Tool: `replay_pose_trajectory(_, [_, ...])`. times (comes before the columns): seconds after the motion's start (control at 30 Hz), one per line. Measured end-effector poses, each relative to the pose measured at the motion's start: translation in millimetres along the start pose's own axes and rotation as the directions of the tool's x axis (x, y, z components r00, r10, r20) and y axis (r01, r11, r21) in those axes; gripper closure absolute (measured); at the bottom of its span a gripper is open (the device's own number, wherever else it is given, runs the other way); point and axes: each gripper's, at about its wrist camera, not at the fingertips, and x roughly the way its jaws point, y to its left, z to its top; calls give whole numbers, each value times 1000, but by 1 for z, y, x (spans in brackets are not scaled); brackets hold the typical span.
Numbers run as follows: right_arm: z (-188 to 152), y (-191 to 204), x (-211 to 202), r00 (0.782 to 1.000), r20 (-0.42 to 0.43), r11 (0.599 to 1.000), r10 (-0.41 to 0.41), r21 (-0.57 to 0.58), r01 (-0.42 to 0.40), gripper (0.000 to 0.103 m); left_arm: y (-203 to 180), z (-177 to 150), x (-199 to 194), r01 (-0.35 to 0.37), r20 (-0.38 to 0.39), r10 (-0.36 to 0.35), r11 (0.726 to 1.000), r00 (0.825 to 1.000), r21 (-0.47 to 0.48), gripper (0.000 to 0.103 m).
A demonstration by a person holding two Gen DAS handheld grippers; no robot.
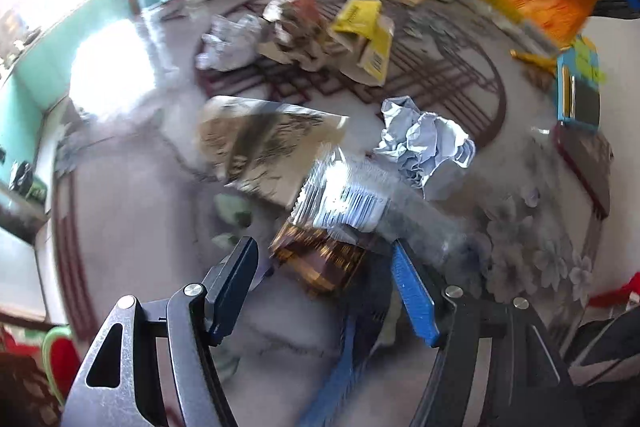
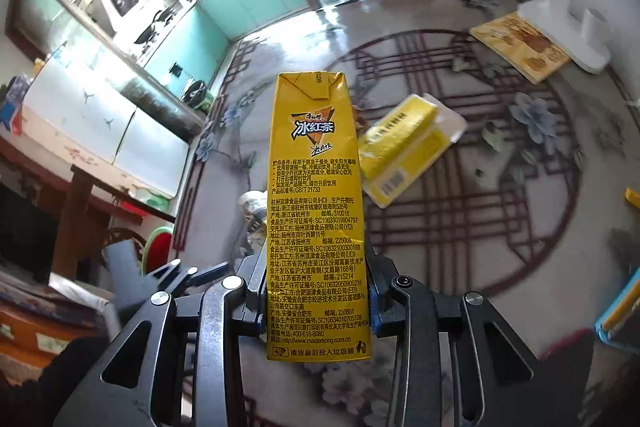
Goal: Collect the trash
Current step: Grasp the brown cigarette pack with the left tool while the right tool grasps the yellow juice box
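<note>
A: Entry, right side. Right gripper [image 2: 318, 291] is clamped on a yellow iced-tea carton [image 2: 316, 219], held near its lower end so the carton stands up along the fingers, lifted off the table [image 2: 460, 227]. Judged reason: gripping low keeps the long body clear of the other litter during carry.

B: Left side?

A: Left gripper [image 1: 324, 287] has its jaws spread wide, nothing between them, hovering over a brown foil wrapper [image 1: 320, 261] and a silver wrapper with a barcode [image 1: 348, 199]. View is motion-blurred; I cannot tell whether a finger touches either.

B: Remaining trash?

A: All on the table. A crumpled paper ball [image 1: 424, 143] just right of the silver wrapper; a flattened foil bag [image 1: 264, 143] behind it; further back a second paper wad [image 1: 228, 43], torn cardboard [image 1: 296, 35] and a yellow box [image 1: 368, 39] bunched together.

B: Progress?

A: Early, by my judgement: one item in hand, most pieces unpicked. No bin visible in either view.

B: Risk?

A: Thin wrappers lie flat and overlapping; the jaws may slide over them or take two.
</note>
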Motion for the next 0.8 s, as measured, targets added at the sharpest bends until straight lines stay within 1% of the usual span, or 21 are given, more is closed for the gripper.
replay_pose_trajectory(0.07, [-3, -11, -3, 1000, -1, 1000, 6, 30, -6, 69, -6, 6, 12, -7, -27, 7, 1000, 1000, 26, 35])
replay_pose_trajectory(0.1, [-4, -16, -3, 1000, -3, 999, 10, 43, -10, 69, -8, 9, 15, -30, -20, 31, 999, 999, 42, 35])
replay_pose_trajectory(0.13, [-5, -19, -4, 1000, -4, 999, 14, 51, -14, 69, -9, 11, 19, -37, -22, 39, 998, 999, 52, 35])
replay_pose_trajectory(0.17, [-6, -23, -3, 1000, -6, 998, 19, 60, -18, 69, -8, 13, 20, -24, -27, 25, 999, 999, 37, 35])
replay_pose_trajectory(0.2, [-7, -26, -3, 1000, -6, 997, 26, 68, -25, 69, -6, 14, 19, -6, -22, 7, 1000, 1000, 6, 48])
replay_pose_trajectory(0.23, [-8, -27, -4, 999, -7, 997, 32, 71, -31, 69, -3, 14, 16, 5, -18, -6, 1000, 1000, -25, 55])
replay_pose_trajectory(0.3, [-9, -26, -4, 999, -5, 996, 42, 74, -41, 69, 1, 13, 11, -8, -13, 7, 997, 1000, -75, 59])
replay_pose_trajectory(0.37, [-6, -22, -5, 999, 4, 997, 50, 60, -50, 69, 5, 10, 0, -13, 5, 13, 993, 1000, -121, 60])
replay_pose_trajectory(0.43, [-3, -15, -6, 998, 17, 998, 53, 36, -54, 69, 9, 6, -15, -31, 32, 37, 983, 999, -180, 61])
replay_pose_trajectory(0.5, [1, -5, -7, 998, 38, 999, 54, 5, -54, 69, 17, 3, -34, -37, 74, 59, 964, 996, -261, 62])
replay_pose_trajectory(0.53, [2, 0, -7, 998, 43, 998, 56, -7, -55, 69, 21, 0, -48, -32, 108, 69, 949, 992, -315, 62])
replay_pose_trajectory(0.6, [6, 13, -6, 997, 52, 997, 61, -40, -59, 69, 28, -4, -69, -17, 160, 85, 922, 983, -387, 62])
replay_pose_trajectory(0.63, [7, 19, -6, 996, 53, 997, 66, -54, -63, 69, 30, -4, -79, -15, 179, 97, 912, 979, -411, 62])
replay_pose_trajectory(0.73, [10, 39, -4, 995, 62, 993, 73, -100, -66, 69, 38, -9, -119, -17, 250, 158, 873, 955, -488, 62])
replay_pose_trajectory(0.8, [11, 54, -4, 995, 76, 989, 68, -138, -57, 69, 42, -10, -136, -25, 268, 190, 855, 945, -518, 62])
